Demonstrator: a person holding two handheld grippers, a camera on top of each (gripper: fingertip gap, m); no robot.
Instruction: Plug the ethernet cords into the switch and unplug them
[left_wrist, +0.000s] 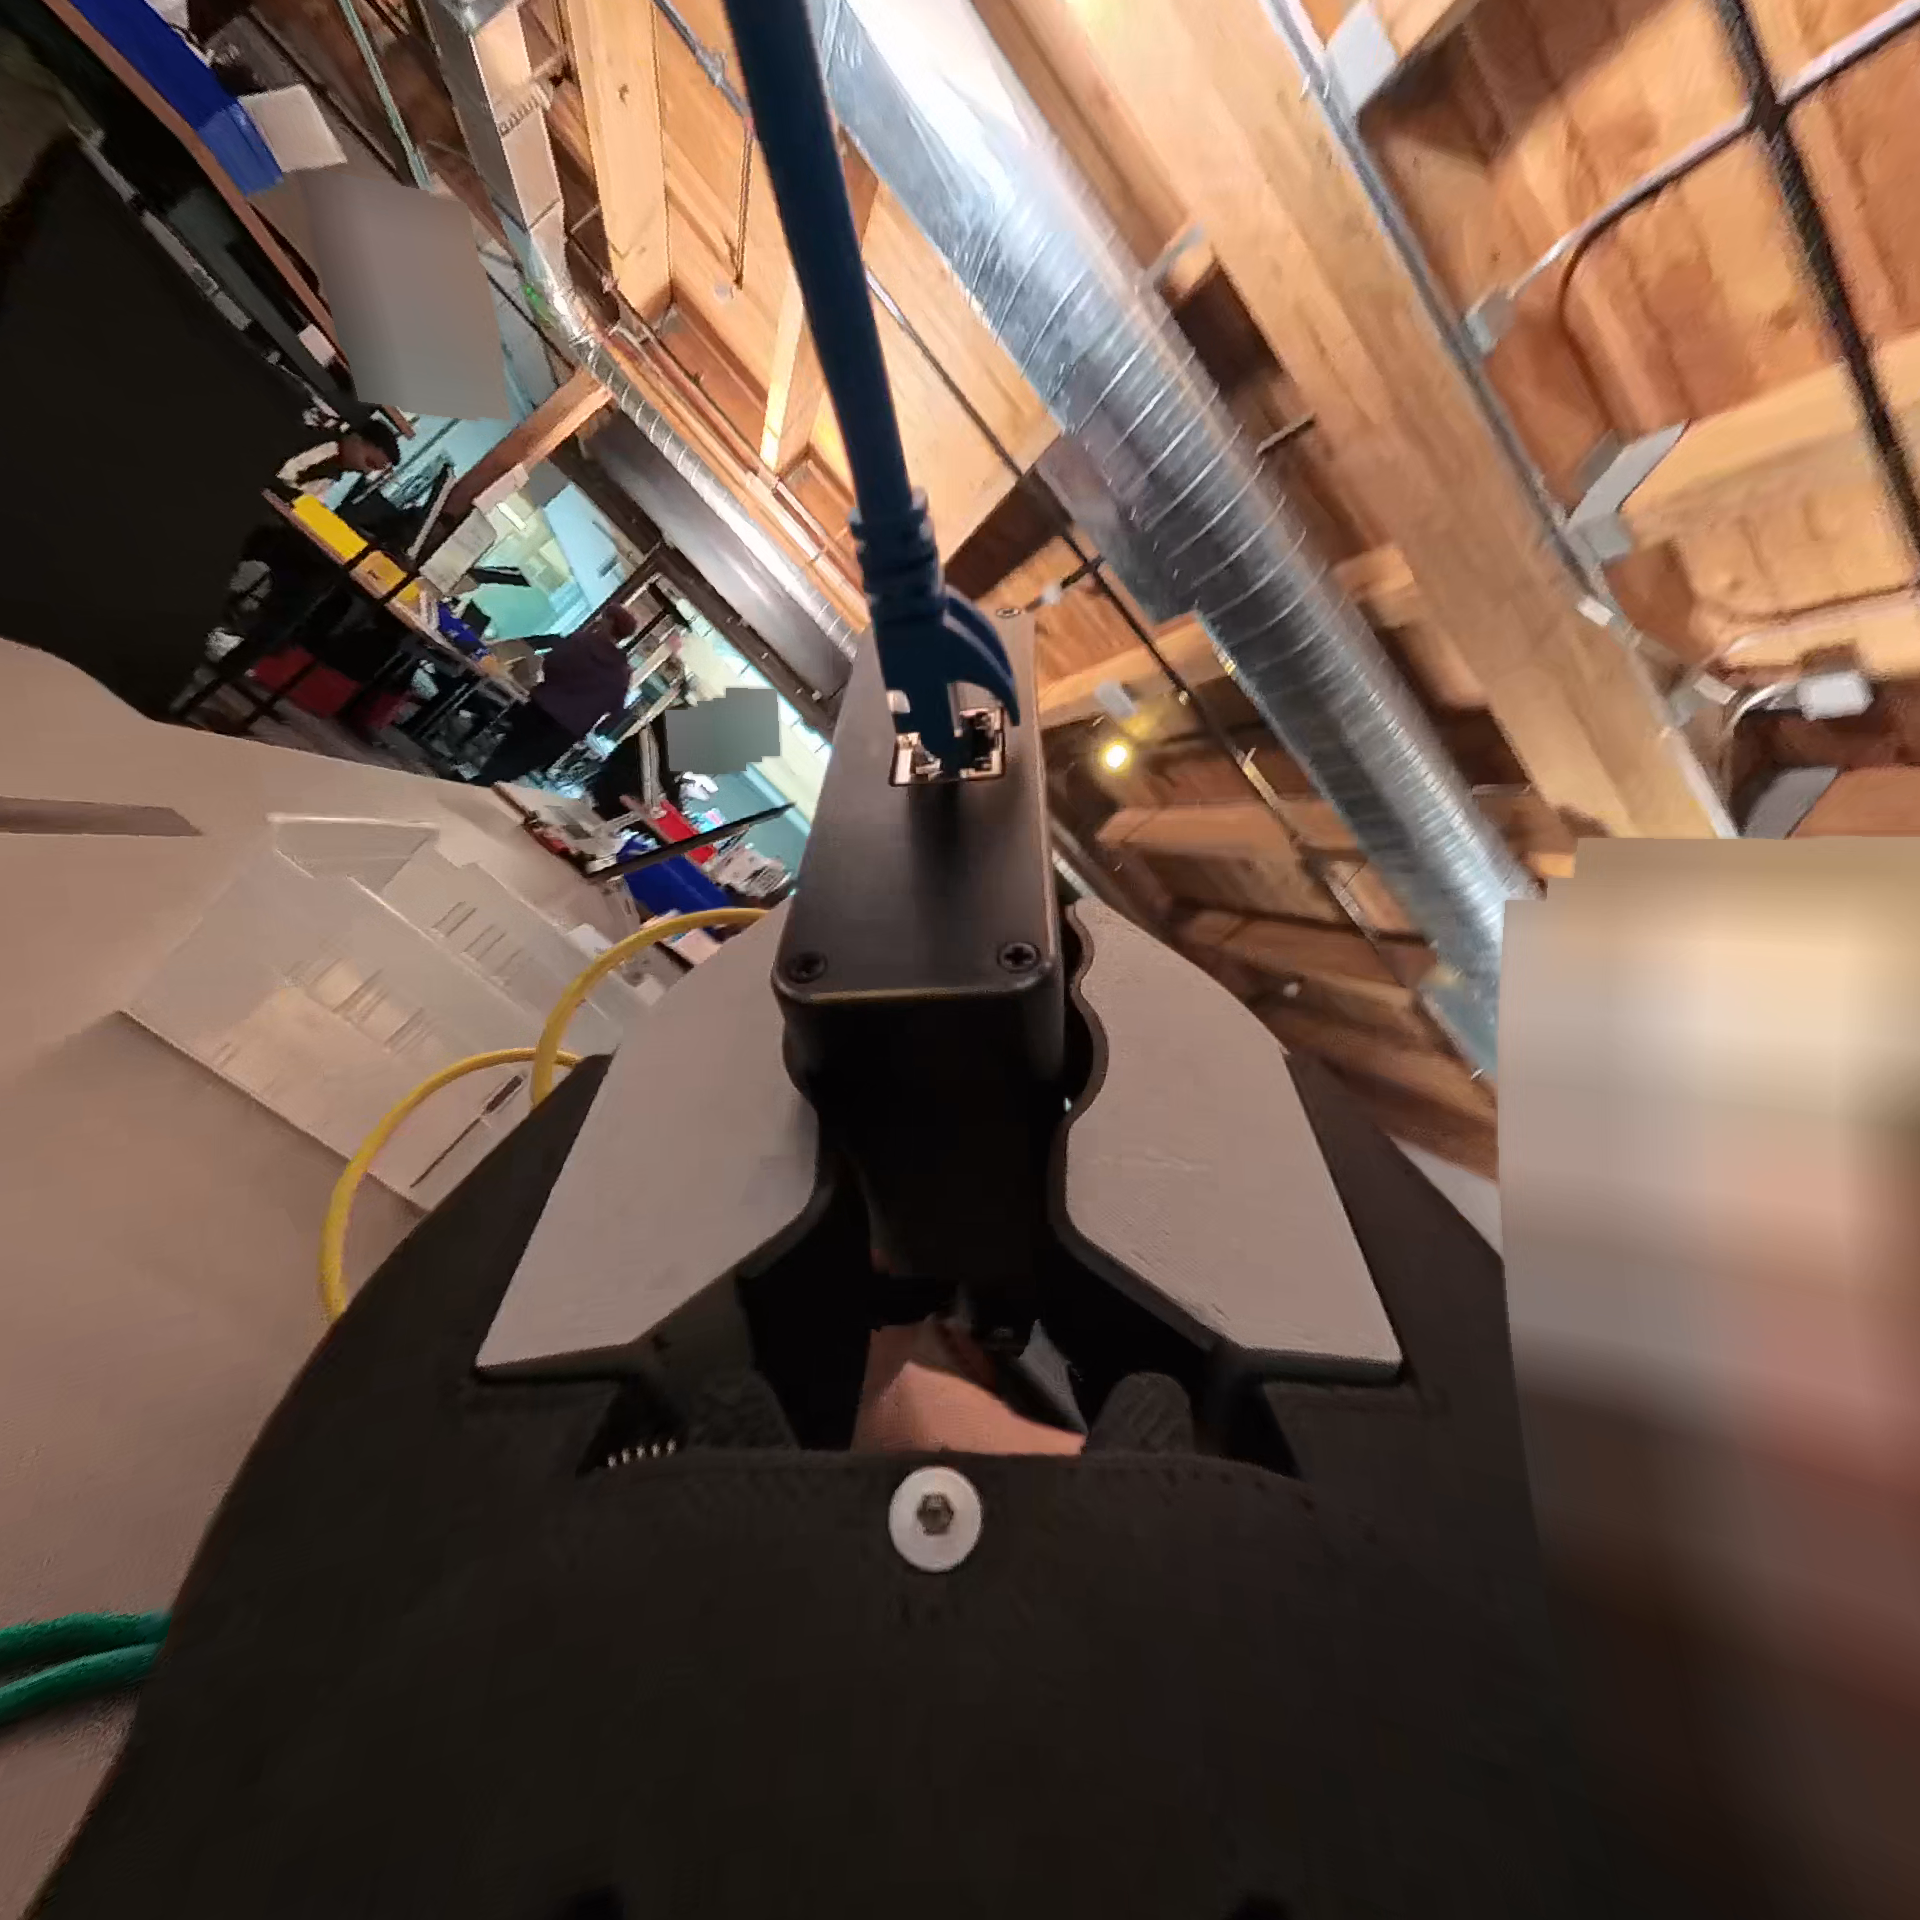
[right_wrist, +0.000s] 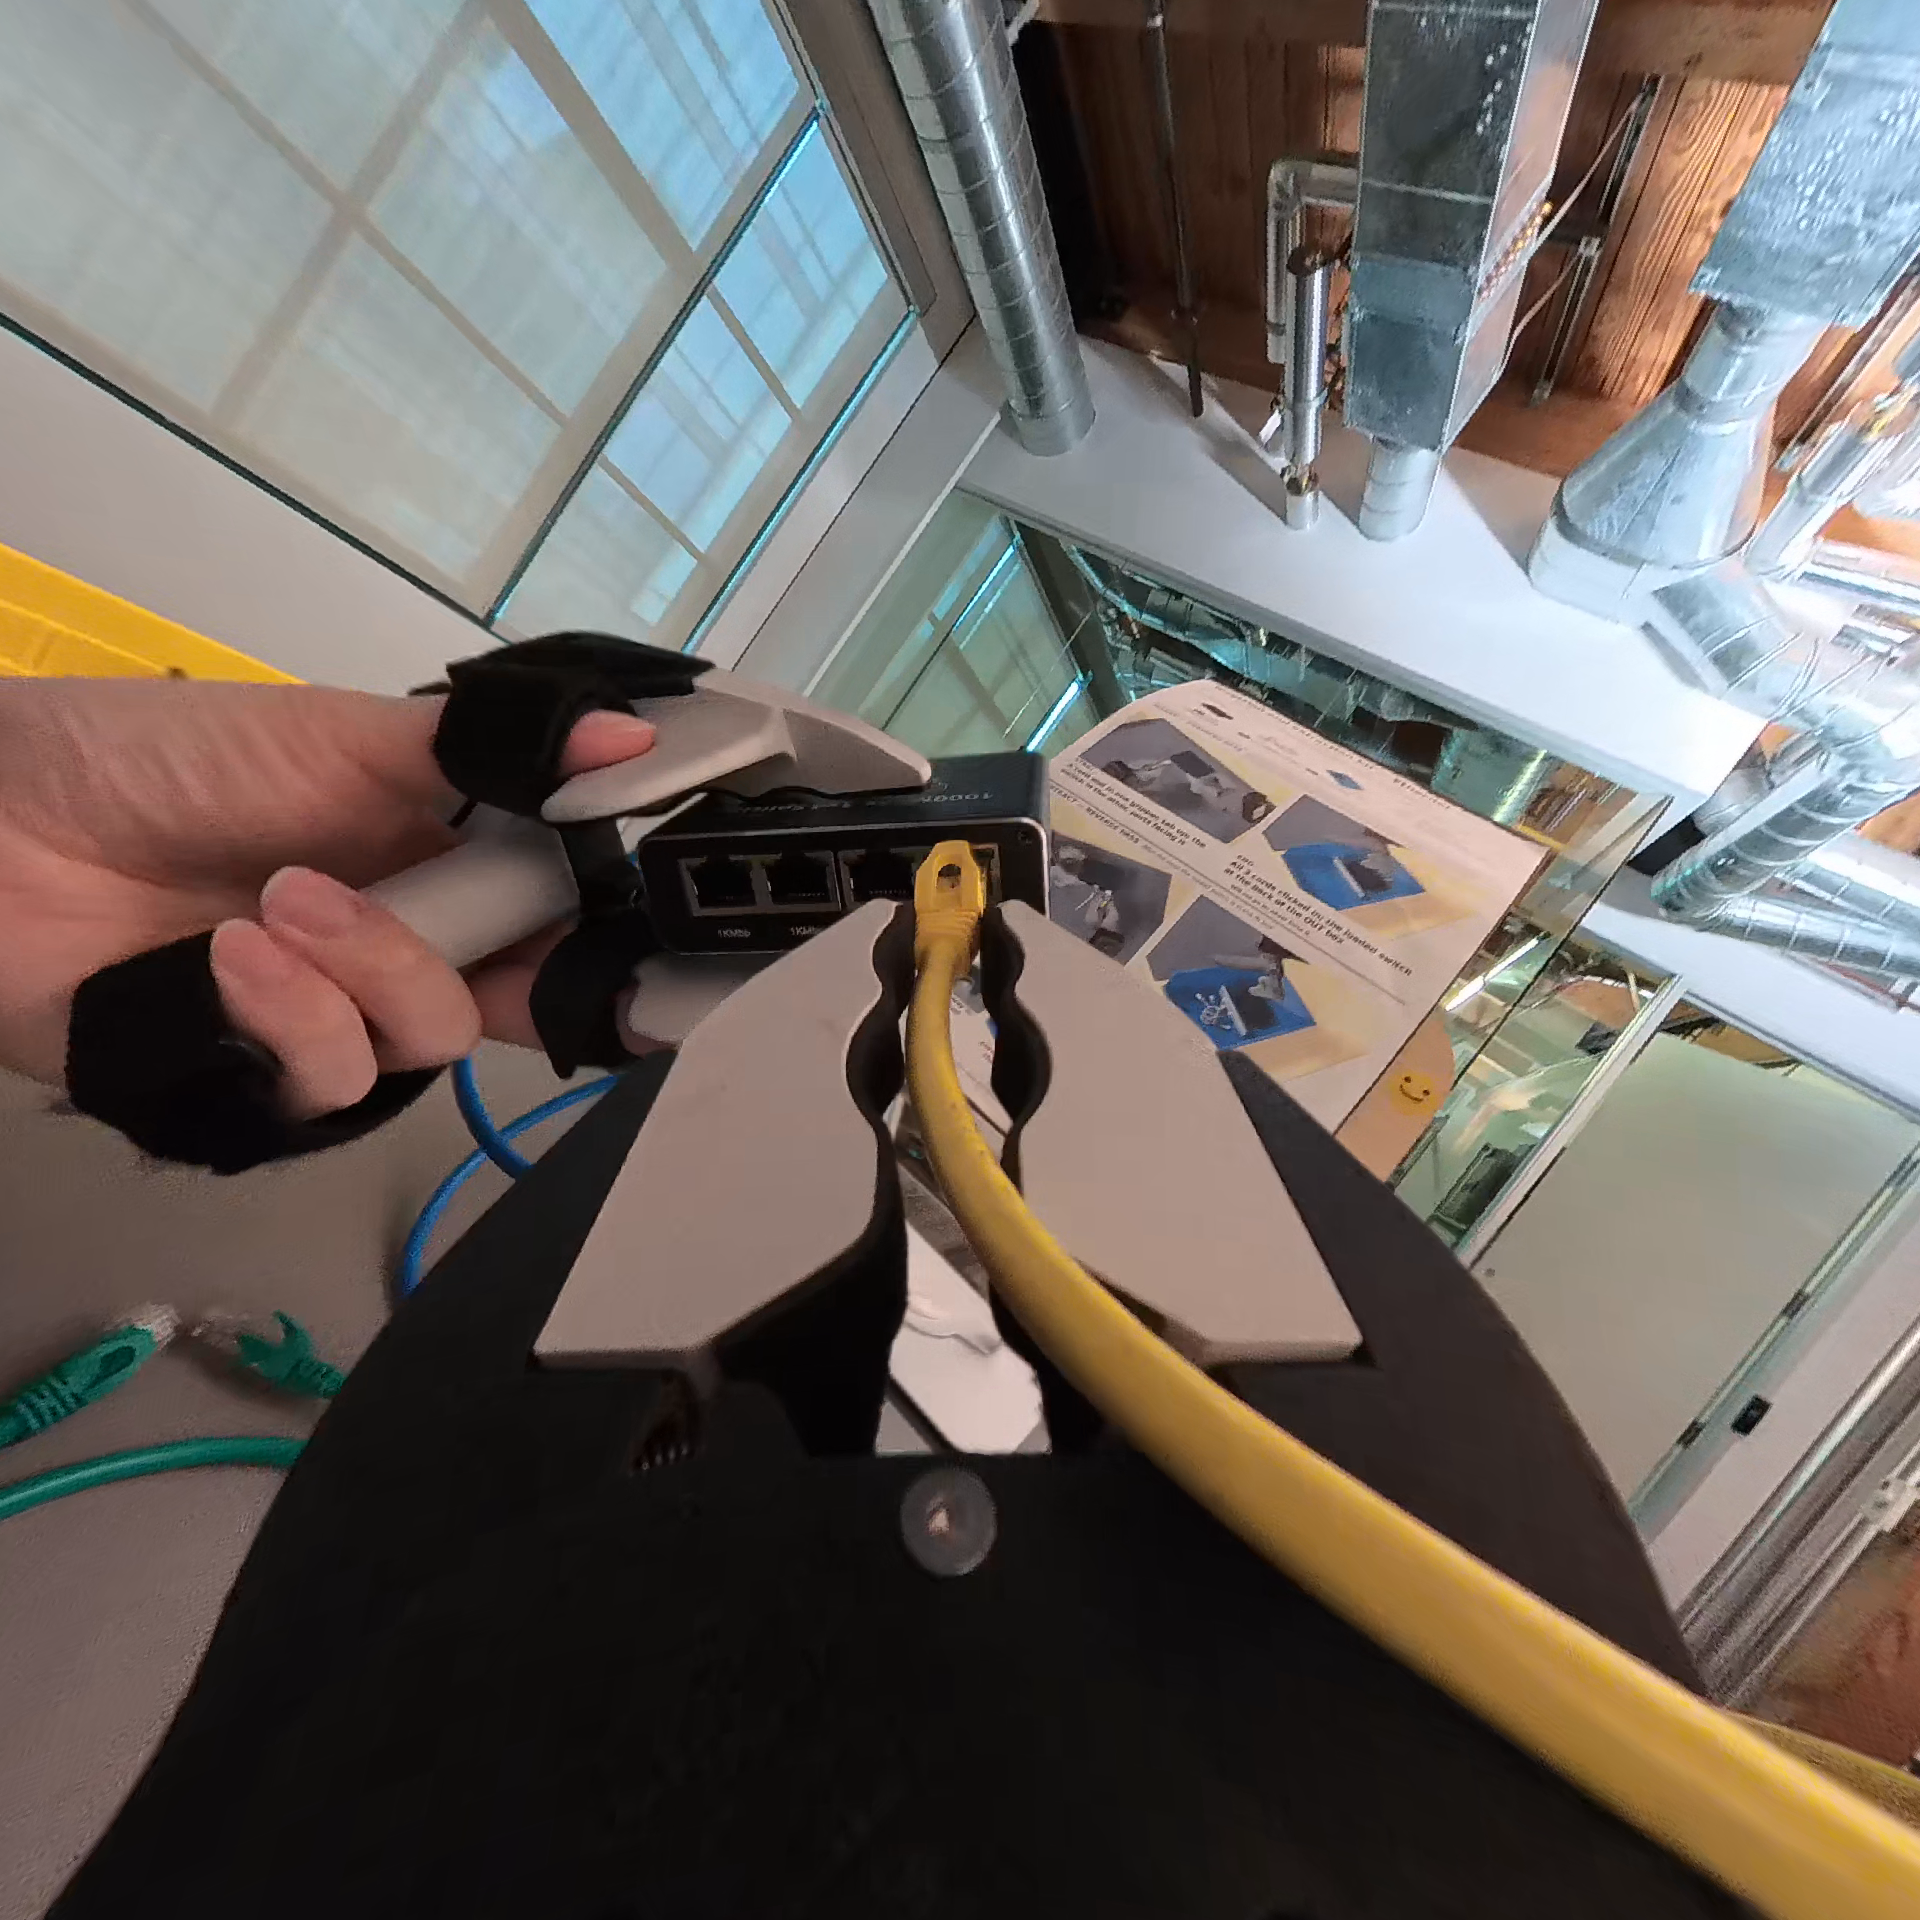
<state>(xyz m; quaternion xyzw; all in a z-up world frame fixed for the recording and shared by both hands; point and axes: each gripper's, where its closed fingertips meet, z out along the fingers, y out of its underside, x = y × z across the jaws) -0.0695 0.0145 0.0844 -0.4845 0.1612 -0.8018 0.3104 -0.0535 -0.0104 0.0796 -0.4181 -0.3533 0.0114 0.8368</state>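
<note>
In the left wrist view my left gripper (left_wrist: 925, 935) is shut on the black switch (left_wrist: 925, 862) and holds it up in the air. A blue cord (left_wrist: 821, 260) is plugged into a port on the switch's face. In the right wrist view my right gripper (right_wrist: 948, 920) is shut on the yellow cord (right_wrist: 1039, 1226) just behind its plug (right_wrist: 948, 878). The plug's tip is at a port on the right of the switch's (right_wrist: 831, 894) row of ports; I cannot tell if it is fully seated. Two ports to the left are empty.
A hand with a black fingerless glove (right_wrist: 208, 1039) holds the left gripper. A green cord (right_wrist: 104, 1361) with loose plugs and a loop of the blue cord (right_wrist: 488, 1143) lie on the grey table. An instruction sheet (right_wrist: 1299, 904) stands behind the switch. A yellow bin (right_wrist: 83, 623) is at the far left. The grippers are tip to tip, or close to it.
</note>
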